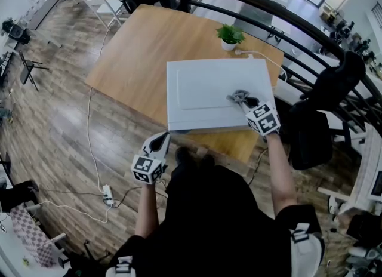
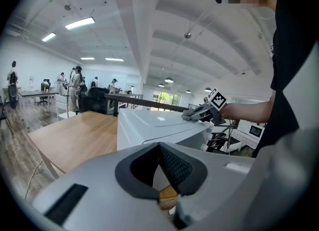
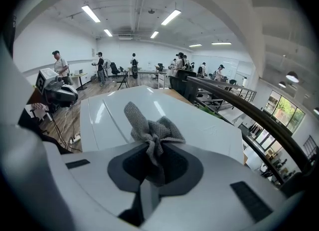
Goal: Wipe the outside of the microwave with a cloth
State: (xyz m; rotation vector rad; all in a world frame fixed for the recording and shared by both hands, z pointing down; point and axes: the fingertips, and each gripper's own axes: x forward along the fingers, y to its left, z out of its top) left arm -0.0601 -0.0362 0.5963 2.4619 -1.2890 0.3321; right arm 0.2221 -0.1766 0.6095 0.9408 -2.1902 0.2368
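A white microwave [image 1: 203, 91] lies under me on the wooden table [image 1: 143, 49], its broad top face up. My right gripper [image 1: 243, 98] rests over the right part of that top, shut on a bunched grey cloth [image 1: 237, 96]. In the right gripper view the cloth [image 3: 149, 125] sticks out past the jaws of the right gripper [image 3: 153, 145] onto the microwave [image 3: 109, 110]. My left gripper [image 1: 161, 138] hangs off the table, just below the microwave's near left corner, with its jaws together and nothing in them. The left gripper view shows the left gripper [image 2: 159, 148], the microwave [image 2: 149, 125] and the cloth [image 2: 192, 115].
A small potted plant [image 1: 230, 36] stands behind the microwave, with a white cable beside it. A power strip [image 1: 108, 195] and cords lie on the wood floor at left. A black chair [image 1: 310, 138] and a curved railing [image 1: 268, 7] are at right. People stand far off.
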